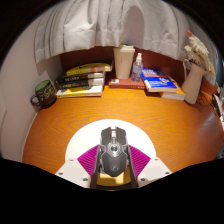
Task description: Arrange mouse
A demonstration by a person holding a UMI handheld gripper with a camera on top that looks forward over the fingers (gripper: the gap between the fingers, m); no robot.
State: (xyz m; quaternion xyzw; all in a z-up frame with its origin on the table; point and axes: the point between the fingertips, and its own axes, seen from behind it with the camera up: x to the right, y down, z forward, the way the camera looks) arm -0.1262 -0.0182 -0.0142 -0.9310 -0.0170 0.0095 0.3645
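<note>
Black mouse (pixel 114 152) held between pink pads (pixel 88 158) of gripper (pixel 114 166), above wooden desk (pixel 70 125); fingers narrowed on its flanks. Probably light, rigid, smooth-shelled; best gripped mid-body. Books (pixel 80 82) well beyond mouse.

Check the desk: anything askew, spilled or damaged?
Nothing stands out. The mouse sits between the gripper jaws on the wooden desk; books are stacked neatly along the back, with no spill visible.

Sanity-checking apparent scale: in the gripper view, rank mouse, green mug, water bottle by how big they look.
1. Mouse, between the hand-held gripper fingers; nearness to the camera inflates it.
2. Green mug.
3. Water bottle; close to the mug, unsure.
</note>
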